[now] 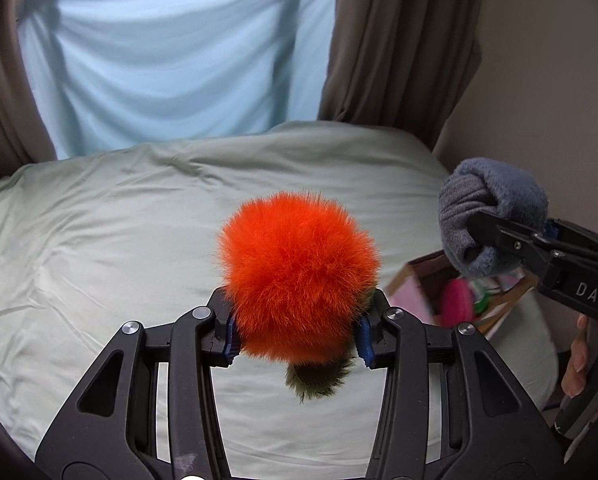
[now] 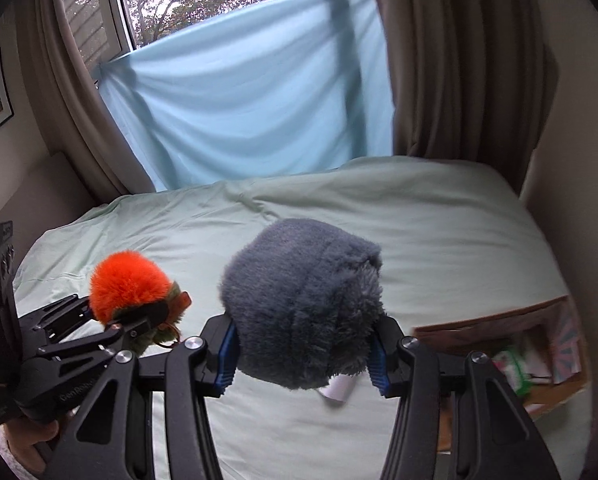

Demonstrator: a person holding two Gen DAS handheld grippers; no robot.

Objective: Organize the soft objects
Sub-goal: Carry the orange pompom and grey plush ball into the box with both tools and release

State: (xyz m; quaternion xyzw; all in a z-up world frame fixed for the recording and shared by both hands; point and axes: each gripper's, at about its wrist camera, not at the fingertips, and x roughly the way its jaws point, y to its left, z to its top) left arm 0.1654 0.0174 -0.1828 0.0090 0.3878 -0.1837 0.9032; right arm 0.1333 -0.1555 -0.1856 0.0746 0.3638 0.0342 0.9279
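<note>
My left gripper (image 1: 297,334) is shut on an orange fluffy toy (image 1: 299,276) with an olive-green tuft below, held above the pale green bed (image 1: 99,248). It also shows in the right wrist view (image 2: 129,284), with the left gripper (image 2: 139,320) at the left. My right gripper (image 2: 303,356) is shut on a grey fluffy rolled sock (image 2: 303,304), held above the bed (image 2: 439,232). The sock (image 1: 491,216) and right gripper (image 1: 495,236) also show at the right of the left wrist view, over a box.
An open cardboard box (image 1: 431,280) with pink and green items stands by the bed's right side; it also shows in the right wrist view (image 2: 499,328). A blue sheet (image 2: 251,112) and brown curtains (image 2: 459,60) hang behind the bed. A wall is at the right.
</note>
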